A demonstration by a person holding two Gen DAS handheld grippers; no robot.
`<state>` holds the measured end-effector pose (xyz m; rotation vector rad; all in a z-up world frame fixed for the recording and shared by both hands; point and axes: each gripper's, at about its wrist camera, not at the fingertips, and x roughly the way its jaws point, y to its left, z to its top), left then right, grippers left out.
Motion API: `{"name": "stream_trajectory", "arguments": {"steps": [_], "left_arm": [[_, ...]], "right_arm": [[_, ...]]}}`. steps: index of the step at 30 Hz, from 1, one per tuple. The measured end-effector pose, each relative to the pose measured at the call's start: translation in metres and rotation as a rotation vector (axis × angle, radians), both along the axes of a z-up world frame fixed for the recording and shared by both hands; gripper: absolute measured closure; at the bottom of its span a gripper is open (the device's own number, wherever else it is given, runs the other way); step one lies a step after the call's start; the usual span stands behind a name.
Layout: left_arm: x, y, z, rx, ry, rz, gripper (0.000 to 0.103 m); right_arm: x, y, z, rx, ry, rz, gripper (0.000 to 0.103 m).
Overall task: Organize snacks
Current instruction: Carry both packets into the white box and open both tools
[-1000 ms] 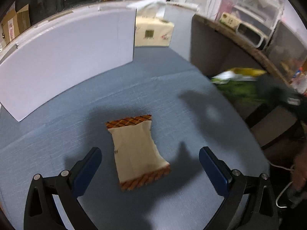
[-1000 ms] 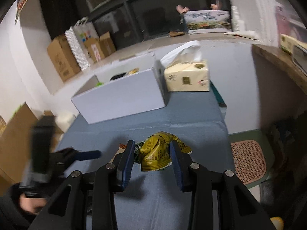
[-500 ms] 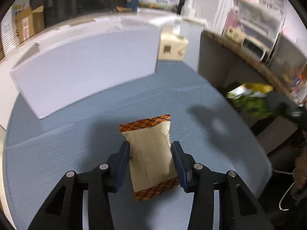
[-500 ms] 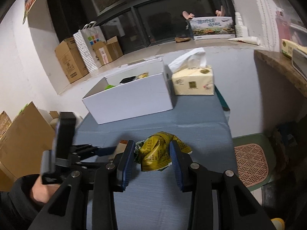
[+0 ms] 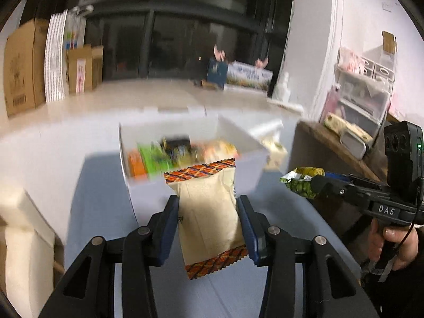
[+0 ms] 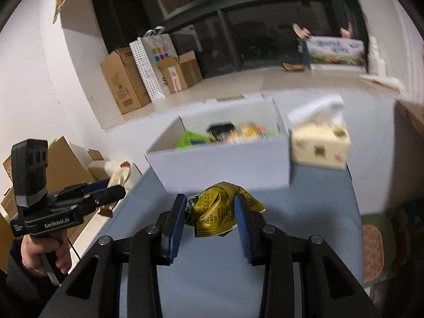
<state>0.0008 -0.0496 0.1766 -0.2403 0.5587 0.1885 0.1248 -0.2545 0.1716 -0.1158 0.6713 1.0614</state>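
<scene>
My left gripper (image 5: 208,224) is shut on a beige snack packet (image 5: 209,212) with orange patterned ends, held in the air in front of the white box (image 5: 246,175). The box holds several colourful snack packs (image 5: 159,156). My right gripper (image 6: 209,224) is shut on a crumpled yellow-green snack bag (image 6: 218,210), lifted above the blue table (image 6: 304,225) just before the same white box (image 6: 225,167). In the left wrist view the right gripper (image 5: 308,184) shows at the right with its yellow-green bag (image 5: 300,181). The left gripper (image 6: 111,194) shows at the left of the right wrist view.
A tissue box (image 6: 320,143) stands right of the white box. Cardboard boxes (image 6: 124,84) and a patterned paper bag (image 6: 148,66) line the far ledge. Shelves with bins (image 5: 363,100) are at the right. A person's hand (image 5: 392,243) grips the right handle.
My left gripper closed on the beige packet and lifted it off the table toward the white box. The right gripper rose and moved closer to the box, still holding the yellow-green bag.
</scene>
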Motion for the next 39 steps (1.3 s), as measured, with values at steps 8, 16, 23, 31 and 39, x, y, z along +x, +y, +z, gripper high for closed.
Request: {"name": "stream_trajectory", "arguments": {"steps": [8,16,23,31,39], "left_arm": [[0.089,0.056,0.02,0.039,0.015,0.02,0.054],[0.128,0.096,0.004,0.068,0.099,0.108,0.0],[0.112,0.099,-0.011,0.062,0.116,0.147,0.0],[0.08,0.069,0.0,0.182,0.097,0.239,0.0],[0.015,0.032,0.006,0.038,0.037,0.208,0.0]], "right_arm": [[0.065,0.089,0.036,0.003,-0.029,0.022,0.063],[0.132,0.149,0.025,-0.084,0.011,-0.067,0.042],[0.139,0.145,0.023,-0.096,-0.008,-0.142,0.0],[0.079,0.131,0.02,-0.213,-0.233,-0.114,0.0],[0.019,0.076,0.024,-0.147,-0.226,-0.133,0.0]]}}
